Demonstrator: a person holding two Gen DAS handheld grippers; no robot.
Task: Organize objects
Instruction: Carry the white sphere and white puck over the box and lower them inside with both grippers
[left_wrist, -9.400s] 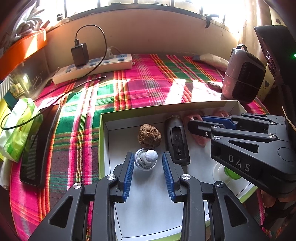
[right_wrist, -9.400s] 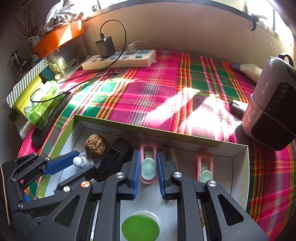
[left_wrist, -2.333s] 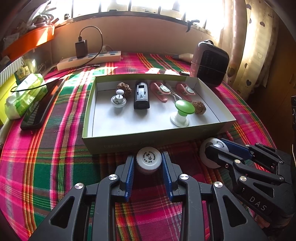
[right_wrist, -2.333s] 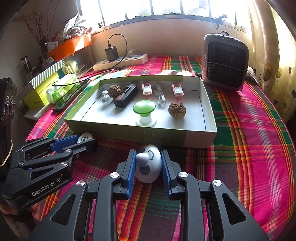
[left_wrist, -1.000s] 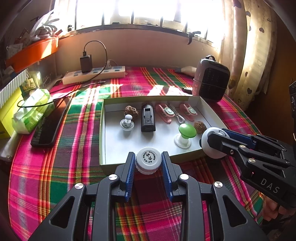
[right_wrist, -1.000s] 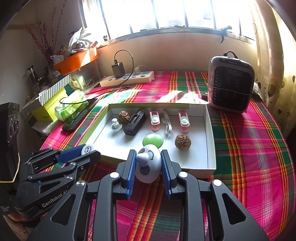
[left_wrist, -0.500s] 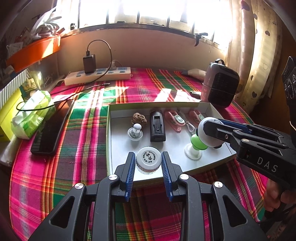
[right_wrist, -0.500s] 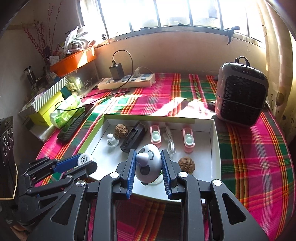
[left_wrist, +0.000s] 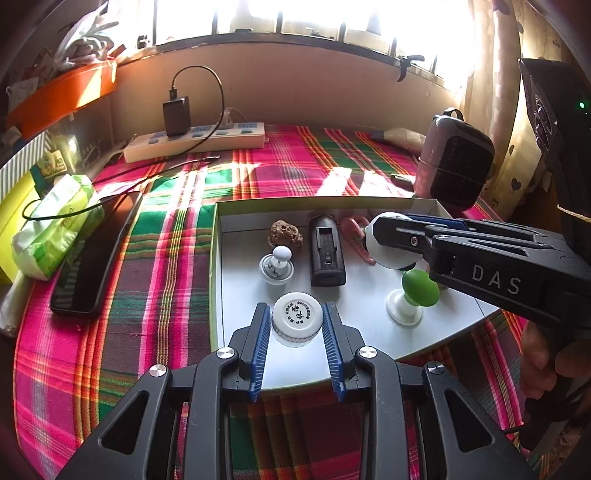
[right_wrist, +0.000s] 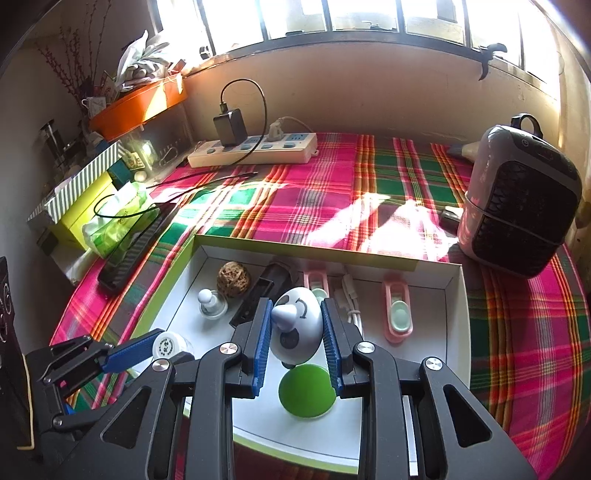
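My left gripper (left_wrist: 296, 325) is shut on a small white round jar (left_wrist: 296, 322) and holds it over the near left part of the green-edged white box (left_wrist: 215, 236). My right gripper (right_wrist: 295, 332) is shut on a white egg-shaped toy with a painted face (right_wrist: 297, 325) and holds it over the box's middle, above a green-topped knob (right_wrist: 307, 390). In the box lie a walnut (left_wrist: 284, 233), a white stopper (left_wrist: 276, 266), a black case (left_wrist: 326, 254), pink clips (right_wrist: 397, 310) and a white cable (right_wrist: 351, 299).
The box sits on a pink and green plaid cloth (left_wrist: 155, 266). A power strip with a charger (left_wrist: 195, 140) lies at the back. A black phone (left_wrist: 96, 254) and a tissue pack (left_wrist: 55, 225) are on the left. A small heater (right_wrist: 517, 206) stands at the right.
Both grippers have moved forward and lower over the box, each still holding its object. The jar now hangs inside the box's near edge, and the egg toy is above the green knob.
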